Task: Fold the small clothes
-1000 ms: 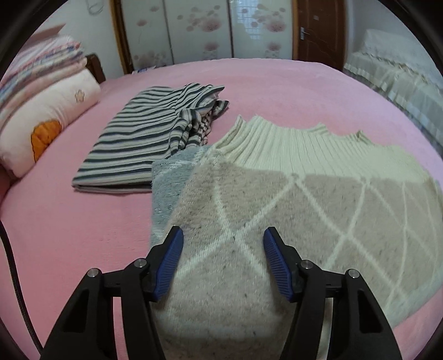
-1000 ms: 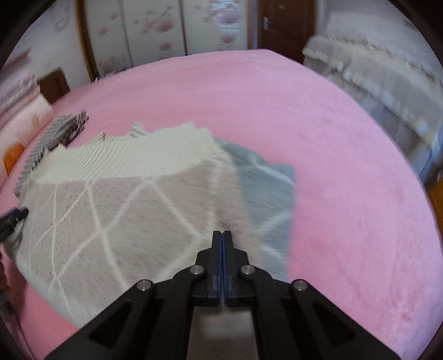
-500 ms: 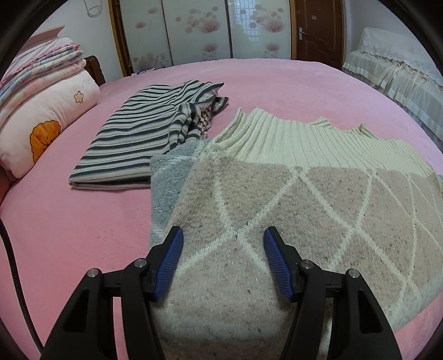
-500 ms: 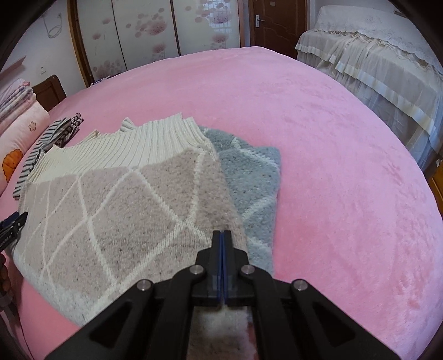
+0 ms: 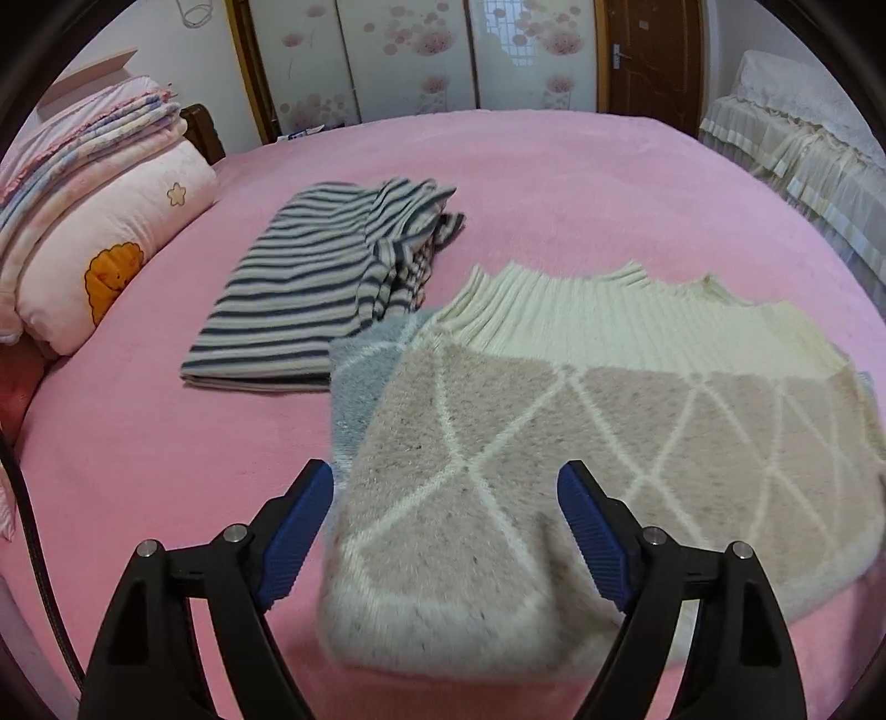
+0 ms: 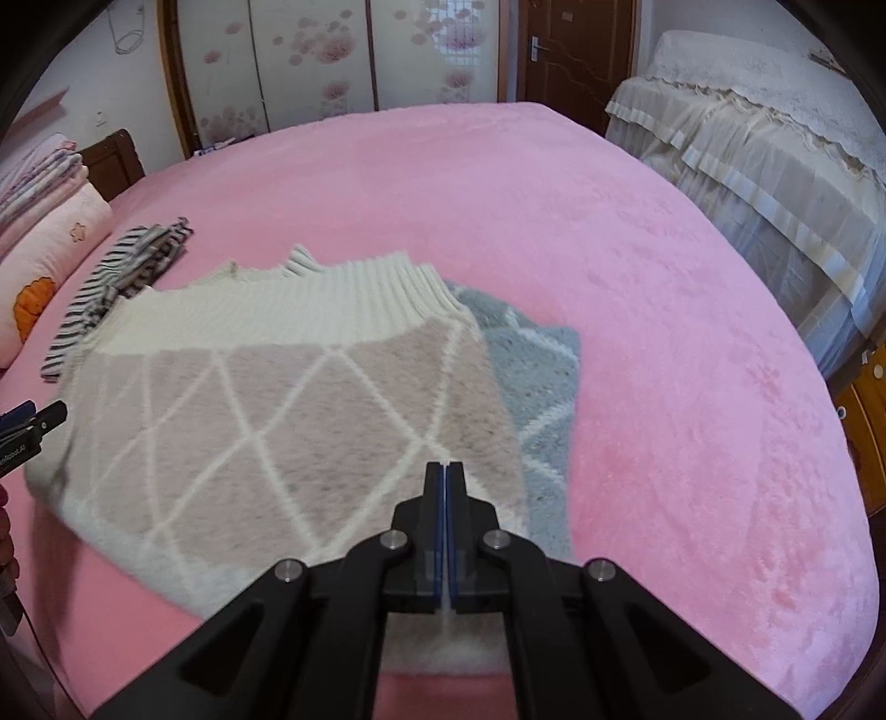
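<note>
Fleece underfoot: a pink bedspread [image 6: 637,232] covers the whole bed, soft and napped, so cloth will drag on it and not slide freely.
Sweater: the beige sweater [image 5: 554,454], crossed by white diamond lines with a cream ribbed band at the far side, lies on the near half of the bed, doubled over so that a grey layer pokes out along both side edges.
Left gripper: the left gripper [image 5: 446,526] hangs with its blue pads wide apart, either side of the sweater's near left corner, holding nothing; I'd judge it is placed to take that corner.
Right gripper: the right gripper [image 6: 444,520] has its pads pressed flat together over the sweater's near right edge. Whether a bit of hem is pinched between them I cannot tell, since the fingers hide the cloth there.
Why so: one claw at each near corner suits lifting that edge and folding it away toward the ribbed band.
Striped top: a striped top [image 5: 321,293] lies folded beyond the sweater's left corner, just beside it, likely finished.
Bedding: stacked quilts and a pillow [image 5: 105,249] sit at the left edge.
Room: flowered wardrobe doors [image 5: 410,55], a brown door [image 6: 576,50], and a second bed under a cream cover [image 6: 764,144] to the right.
</note>
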`<state>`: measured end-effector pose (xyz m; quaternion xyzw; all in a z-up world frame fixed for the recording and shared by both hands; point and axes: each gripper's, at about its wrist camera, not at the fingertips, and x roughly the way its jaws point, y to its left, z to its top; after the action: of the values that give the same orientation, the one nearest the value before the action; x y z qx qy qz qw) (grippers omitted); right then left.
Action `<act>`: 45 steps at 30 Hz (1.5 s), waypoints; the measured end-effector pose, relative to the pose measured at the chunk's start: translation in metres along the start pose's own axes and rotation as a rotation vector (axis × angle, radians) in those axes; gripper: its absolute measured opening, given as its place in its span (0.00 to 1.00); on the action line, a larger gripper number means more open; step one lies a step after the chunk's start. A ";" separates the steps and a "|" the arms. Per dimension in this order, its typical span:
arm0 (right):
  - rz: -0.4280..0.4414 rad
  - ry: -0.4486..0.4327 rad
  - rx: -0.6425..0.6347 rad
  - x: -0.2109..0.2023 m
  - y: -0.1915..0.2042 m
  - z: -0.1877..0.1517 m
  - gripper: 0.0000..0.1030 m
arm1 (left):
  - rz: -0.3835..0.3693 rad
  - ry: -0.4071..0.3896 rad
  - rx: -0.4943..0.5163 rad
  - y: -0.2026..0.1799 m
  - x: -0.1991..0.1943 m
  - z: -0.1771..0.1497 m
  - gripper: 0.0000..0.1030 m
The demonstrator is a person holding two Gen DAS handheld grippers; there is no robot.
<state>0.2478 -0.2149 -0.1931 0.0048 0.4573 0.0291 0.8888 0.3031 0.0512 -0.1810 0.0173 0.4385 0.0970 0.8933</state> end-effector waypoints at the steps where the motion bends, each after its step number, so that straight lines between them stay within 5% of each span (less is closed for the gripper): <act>1: 0.007 -0.004 -0.001 -0.006 0.002 0.001 0.01 | -0.003 -0.001 0.008 -0.001 -0.007 0.001 0.80; 6: 0.039 -0.023 -0.022 -0.033 0.014 0.004 0.02 | -0.024 0.003 0.026 -0.004 -0.042 0.004 0.82; 12: 0.075 -0.040 -0.053 -0.063 0.031 0.009 0.02 | -0.110 0.002 -0.046 0.003 -0.084 0.007 0.82; 22: 0.153 -0.074 -0.058 -0.088 0.057 0.013 0.02 | -0.145 -0.050 -0.152 0.012 -0.122 -0.003 0.88; 33: 0.178 -0.079 -0.046 -0.062 0.090 0.012 0.02 | -0.152 0.062 -0.314 0.025 -0.071 -0.054 0.88; 45: 0.179 -0.096 -0.003 -0.024 0.103 0.004 0.02 | -0.259 0.167 -0.529 0.046 -0.011 -0.111 0.88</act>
<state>0.2323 -0.1136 -0.1679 0.0459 0.4117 0.1088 0.9037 0.2016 0.0879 -0.2351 -0.2801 0.4684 0.0943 0.8326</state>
